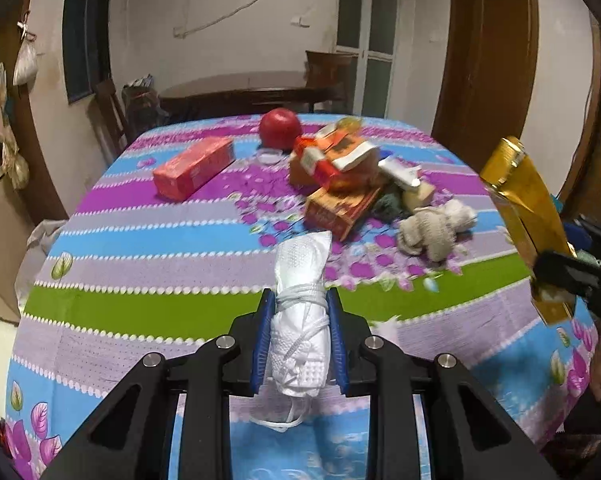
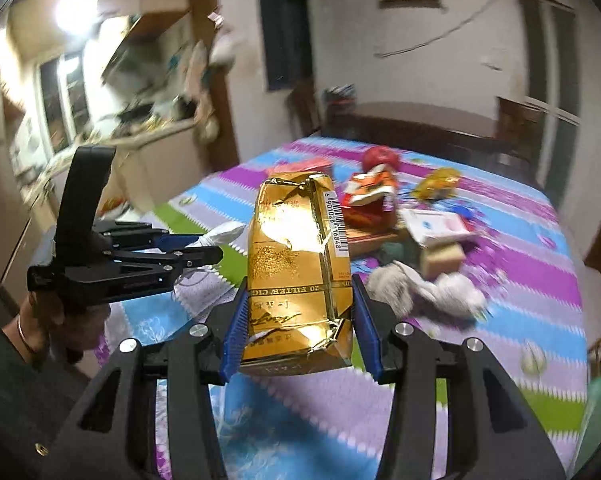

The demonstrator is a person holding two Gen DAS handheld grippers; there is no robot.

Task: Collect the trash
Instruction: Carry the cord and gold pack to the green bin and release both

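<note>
My left gripper [image 1: 300,300] is shut on a rolled white face mask [image 1: 300,320] wound in its own straps, held above the near part of the table. My right gripper [image 2: 298,284] is shut on a crumpled gold cigarette pack [image 2: 296,264], held above the table; the pack also shows at the right in the left wrist view [image 1: 524,208]. The left gripper [image 2: 196,248] with the mask [image 2: 222,234] shows at the left in the right wrist view. A pile of orange and red cartons [image 1: 336,168], a red box [image 1: 194,168] and a crumpled cloth [image 1: 436,226] lie on the table.
The table has a striped purple, blue and green floral cloth [image 1: 148,308]. A red round object [image 1: 279,128] and a small clear lid [image 1: 270,157] sit at the far side. A dark wooden table [image 1: 244,92] and chair stand behind. A kitchen counter [image 2: 140,132] is at the left.
</note>
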